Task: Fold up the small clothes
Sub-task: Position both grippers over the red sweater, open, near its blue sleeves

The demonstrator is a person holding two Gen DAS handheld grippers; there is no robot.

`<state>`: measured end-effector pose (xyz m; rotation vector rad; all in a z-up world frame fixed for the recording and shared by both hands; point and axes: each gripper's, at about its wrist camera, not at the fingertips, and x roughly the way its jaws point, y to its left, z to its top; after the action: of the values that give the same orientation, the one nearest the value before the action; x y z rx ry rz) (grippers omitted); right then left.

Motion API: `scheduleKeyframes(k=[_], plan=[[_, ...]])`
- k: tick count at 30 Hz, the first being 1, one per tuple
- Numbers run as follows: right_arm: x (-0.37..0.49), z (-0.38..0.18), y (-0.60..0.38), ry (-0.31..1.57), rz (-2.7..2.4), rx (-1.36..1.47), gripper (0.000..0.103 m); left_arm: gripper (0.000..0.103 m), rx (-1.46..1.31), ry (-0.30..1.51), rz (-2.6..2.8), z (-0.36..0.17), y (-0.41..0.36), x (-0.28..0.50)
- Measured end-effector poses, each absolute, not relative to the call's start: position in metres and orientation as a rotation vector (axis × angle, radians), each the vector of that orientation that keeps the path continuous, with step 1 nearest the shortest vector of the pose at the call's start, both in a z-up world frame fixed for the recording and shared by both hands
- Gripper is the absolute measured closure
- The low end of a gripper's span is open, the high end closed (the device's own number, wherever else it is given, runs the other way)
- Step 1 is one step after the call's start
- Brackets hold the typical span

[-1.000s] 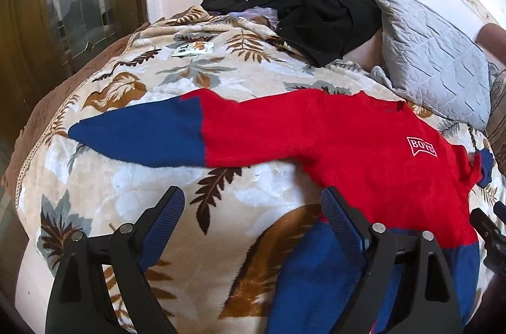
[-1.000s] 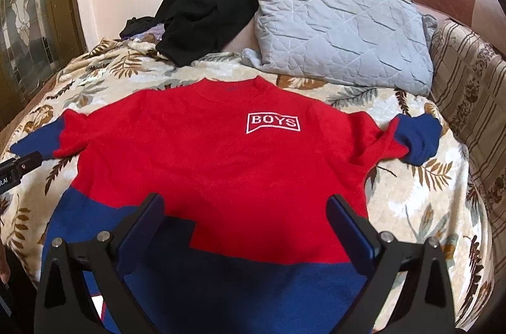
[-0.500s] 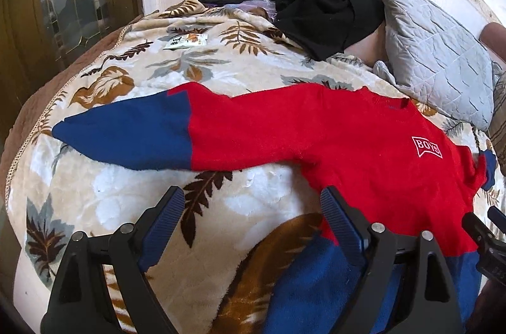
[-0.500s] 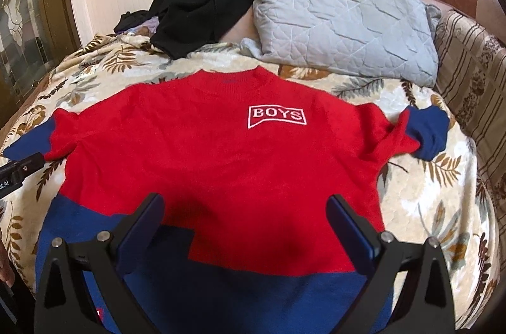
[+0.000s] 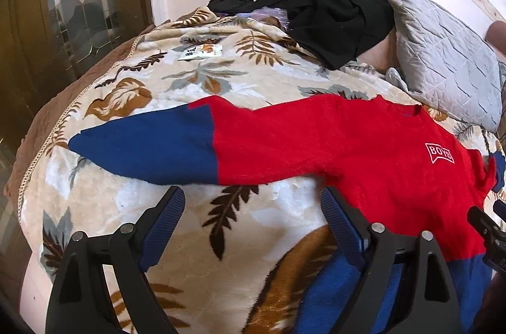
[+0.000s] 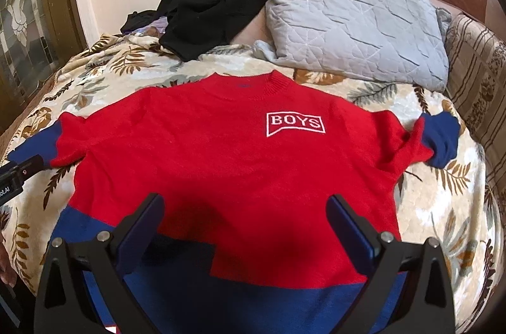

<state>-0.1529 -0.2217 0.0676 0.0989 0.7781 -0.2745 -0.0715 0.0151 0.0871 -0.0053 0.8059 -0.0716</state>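
A red sweater (image 5: 363, 157) with a white "BOYS" patch lies spread flat on a leaf-patterned blanket (image 5: 202, 81) covering a bed, one blue-cuffed sleeve (image 5: 148, 144) stretched out to the side. The left gripper (image 5: 253, 223) hangs above the blanket just short of the sleeve, jaws wide apart and empty. Behind, black clothing (image 5: 332, 8) is heaped beside a grey quilted pillow (image 5: 442, 65) against the wall.

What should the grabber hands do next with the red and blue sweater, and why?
Probably the left gripper should reach for the blue cuff, because the sweater lies flat with that sleeve stretched out, and both grippers are open and empty. Folding the sleeve in seems first.
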Motion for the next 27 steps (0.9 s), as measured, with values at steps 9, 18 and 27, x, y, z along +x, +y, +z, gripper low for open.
scheduleKeyframes(k=[9,18,27], plan=[[-0.146,0.061,-0.214,0.793,-0.274,0.087,0.0,0.023,-0.01,0.811,-0.071,0.083,0.017,-0.072],[-0.14,0.055,-0.215,0.803,-0.279,0.093,0.0,0.023,-0.02,0.837,-0.081,0.073,0.013,-0.067],[-0.131,0.05,-0.214,0.816,-0.276,0.092,0.0,0.023,-0.023,0.855,-0.081,0.066,0.008,-0.063]])
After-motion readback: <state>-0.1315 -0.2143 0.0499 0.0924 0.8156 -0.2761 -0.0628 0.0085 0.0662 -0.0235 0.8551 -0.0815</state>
